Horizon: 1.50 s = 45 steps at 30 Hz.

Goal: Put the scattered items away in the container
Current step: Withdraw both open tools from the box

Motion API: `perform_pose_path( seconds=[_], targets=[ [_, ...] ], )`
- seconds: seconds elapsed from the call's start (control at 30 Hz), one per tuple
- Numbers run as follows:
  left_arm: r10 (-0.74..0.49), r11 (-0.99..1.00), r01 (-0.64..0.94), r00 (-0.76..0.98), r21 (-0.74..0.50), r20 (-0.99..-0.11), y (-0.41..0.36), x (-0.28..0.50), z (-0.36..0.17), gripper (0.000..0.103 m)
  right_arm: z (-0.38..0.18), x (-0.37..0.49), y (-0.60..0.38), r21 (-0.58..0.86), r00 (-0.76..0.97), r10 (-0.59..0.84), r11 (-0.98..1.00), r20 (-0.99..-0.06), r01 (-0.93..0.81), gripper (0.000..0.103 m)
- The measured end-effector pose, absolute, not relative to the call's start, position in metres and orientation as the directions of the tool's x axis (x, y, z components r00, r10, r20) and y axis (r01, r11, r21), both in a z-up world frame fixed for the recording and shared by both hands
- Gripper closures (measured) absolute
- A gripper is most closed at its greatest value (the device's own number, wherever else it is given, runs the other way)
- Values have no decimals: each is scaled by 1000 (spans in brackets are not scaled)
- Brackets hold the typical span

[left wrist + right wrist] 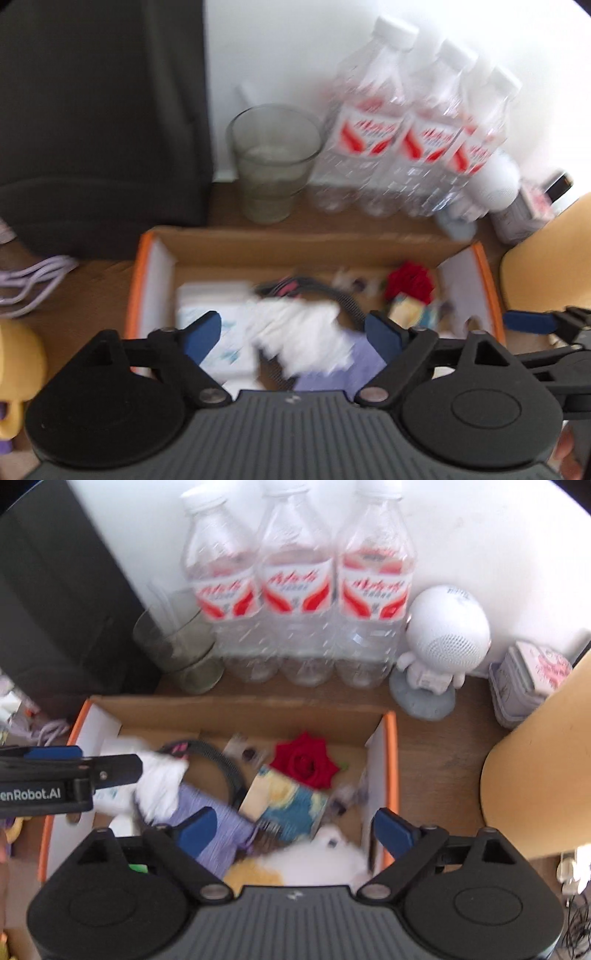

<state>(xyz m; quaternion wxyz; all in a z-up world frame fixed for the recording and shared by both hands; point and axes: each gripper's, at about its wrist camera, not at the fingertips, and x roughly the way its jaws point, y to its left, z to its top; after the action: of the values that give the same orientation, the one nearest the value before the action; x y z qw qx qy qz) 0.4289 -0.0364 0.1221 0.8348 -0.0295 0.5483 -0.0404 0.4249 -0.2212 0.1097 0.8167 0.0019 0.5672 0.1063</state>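
An open cardboard box (236,710) with orange edges sits on a wooden desk (436,746), holding a red rose (303,761), a black band (218,762) and a crumpled white tissue (299,332). Both the left gripper (295,332) and the right gripper (291,827) hang over it with jaws spread wide, gripping nothing. Three water bottles (295,587) stand along the desk's far edge behind the box.

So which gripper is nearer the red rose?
Right. The right gripper hangs open just short of the rose, over the box's right half; the left gripper, also open, is across the box above the white cloth.
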Motion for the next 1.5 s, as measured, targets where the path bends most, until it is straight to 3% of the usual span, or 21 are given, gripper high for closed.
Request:
perform_pose_path(
  seconds=[0.07,0.17,0.37,0.47,0.6,0.73,0.9,1.17,1.3,1.5],
  targets=[
    [-65,998,45,396,-51,-916,-28,409,127,3,113,408,-215,120,341,170,980,-925,-162,11],
    [-29,999,35,460,-15,-887,-16,372,127,1,107,374,-210,166,379,199,979,-904,-118,4],
    [103,993,-10,509,114,-855,-6,319,97,1,94,325,-183,89,443,131,989,-887,-114,5],
    [112,991,-23,665,130,-738,-5,283,97,0,102,292,-182,51,598,114,991,-793,-121,5],
    [39,998,-10,848,57,-529,-4,234,89,0,102,246,-190,40,799,87,996,-595,-79,4],
    [-13,1000,8,895,-13,-446,-3,210,73,0,90,209,-196,32,890,126,992,-438,-125,2],
    [-3,999,-16,935,-51,-355,-2,183,68,0,78,187,-201,10,933,135,990,-333,-139,0],
    [29,999,-38,962,-24,-273,-5,151,62,0,64,166,-212,101,949,199,979,-245,-180,0],
    [22,999,-31,955,-24,-295,-8,154,57,0,65,158,-214,108,962,190,979,-195,-171,0],
    [31,999,-27,959,17,-282,-16,144,59,0,63,147,-208,72,957,192,981,-219,-181,0]
  ],
)
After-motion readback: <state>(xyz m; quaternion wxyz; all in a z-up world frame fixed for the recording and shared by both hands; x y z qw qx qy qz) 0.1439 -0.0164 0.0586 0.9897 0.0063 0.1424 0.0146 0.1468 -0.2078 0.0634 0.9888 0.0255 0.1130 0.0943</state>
